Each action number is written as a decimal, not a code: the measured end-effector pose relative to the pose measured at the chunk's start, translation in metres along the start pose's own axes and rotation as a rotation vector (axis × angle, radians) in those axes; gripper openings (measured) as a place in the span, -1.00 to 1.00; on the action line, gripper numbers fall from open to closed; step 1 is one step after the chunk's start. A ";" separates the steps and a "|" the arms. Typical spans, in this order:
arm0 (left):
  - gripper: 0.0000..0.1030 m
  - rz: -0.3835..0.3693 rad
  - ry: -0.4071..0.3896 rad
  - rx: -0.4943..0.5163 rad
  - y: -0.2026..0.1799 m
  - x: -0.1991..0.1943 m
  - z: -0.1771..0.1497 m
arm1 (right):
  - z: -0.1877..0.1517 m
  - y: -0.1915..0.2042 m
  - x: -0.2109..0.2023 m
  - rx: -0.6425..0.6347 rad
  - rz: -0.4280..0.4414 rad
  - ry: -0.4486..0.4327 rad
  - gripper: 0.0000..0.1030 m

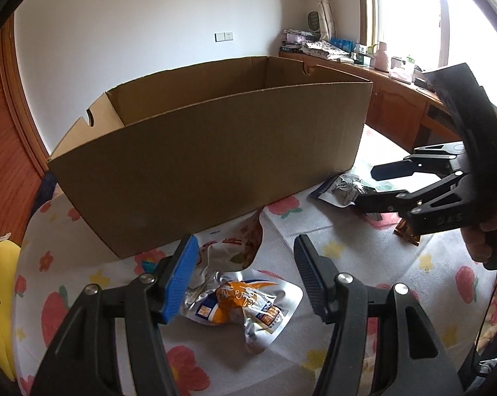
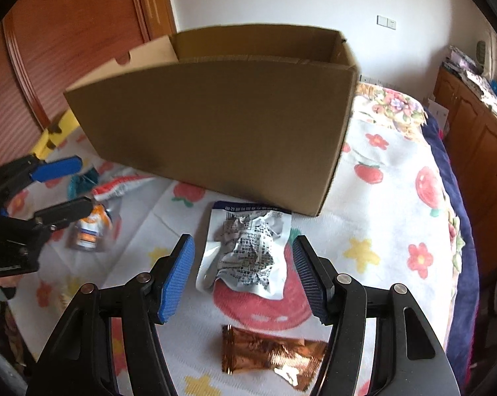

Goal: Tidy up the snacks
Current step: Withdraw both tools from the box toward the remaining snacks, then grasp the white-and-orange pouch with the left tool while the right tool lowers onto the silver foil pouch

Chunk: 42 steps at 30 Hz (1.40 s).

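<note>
A bed with a flowery sheet (image 2: pixel 374 198) fills the room, and a big open cardboard box (image 1: pixel 215 151) sits on it by a white wall. The left tongs (image 1: pixel 245 275) are spread wide and hold nothing, just above a crinkled silver and orange snack pack (image 1: pixel 245 310), with a red and white snack bag (image 1: pixel 245 241) next to the box. The right tongs (image 2: pixel 243 275) are spread wide too and hold nothing, above a crumpled white snack bag (image 2: pixel 245 254), and a shiny brown wrapper (image 2: pixel 275 354) lies close by.
</note>
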<state>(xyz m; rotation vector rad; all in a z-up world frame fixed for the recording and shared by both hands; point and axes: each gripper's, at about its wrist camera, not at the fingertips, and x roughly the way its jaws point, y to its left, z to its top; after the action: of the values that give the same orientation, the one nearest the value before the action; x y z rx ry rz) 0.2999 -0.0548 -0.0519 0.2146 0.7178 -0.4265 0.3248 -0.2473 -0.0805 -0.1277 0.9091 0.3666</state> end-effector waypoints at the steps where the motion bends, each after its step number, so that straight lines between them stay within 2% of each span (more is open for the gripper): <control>1: 0.18 0.001 0.004 0.000 0.000 0.001 -0.001 | 0.000 0.000 0.002 -0.002 -0.004 0.005 0.24; 10: 0.18 0.000 0.017 0.008 0.001 0.007 -0.003 | 0.001 0.002 0.023 -0.025 -0.053 0.066 0.28; 19: 0.18 0.001 0.021 0.015 0.000 0.012 -0.001 | 0.000 0.008 0.025 -0.043 -0.061 0.043 0.32; 22: 0.08 -0.001 0.013 0.033 -0.003 0.014 0.001 | -0.003 0.008 0.026 -0.041 -0.060 0.024 0.32; 27: -0.23 0.030 0.009 0.084 -0.009 0.017 0.005 | -0.011 0.005 0.022 -0.039 -0.062 0.009 0.32; 33: -0.54 0.049 0.037 0.110 -0.011 0.024 0.009 | -0.010 0.005 0.021 -0.037 -0.062 0.009 0.32; 38: -0.58 0.063 0.066 0.154 -0.019 0.030 0.012 | -0.008 0.005 0.022 -0.036 -0.061 0.011 0.32; 42: -0.70 0.084 0.104 0.185 -0.027 0.037 0.013 | -0.009 0.005 0.022 -0.036 -0.061 0.011 0.32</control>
<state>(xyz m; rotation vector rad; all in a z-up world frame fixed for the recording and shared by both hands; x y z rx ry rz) 0.3204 -0.0945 -0.0682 0.4421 0.7685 -0.4043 0.3288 -0.2395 -0.1027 -0.1901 0.9074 0.3259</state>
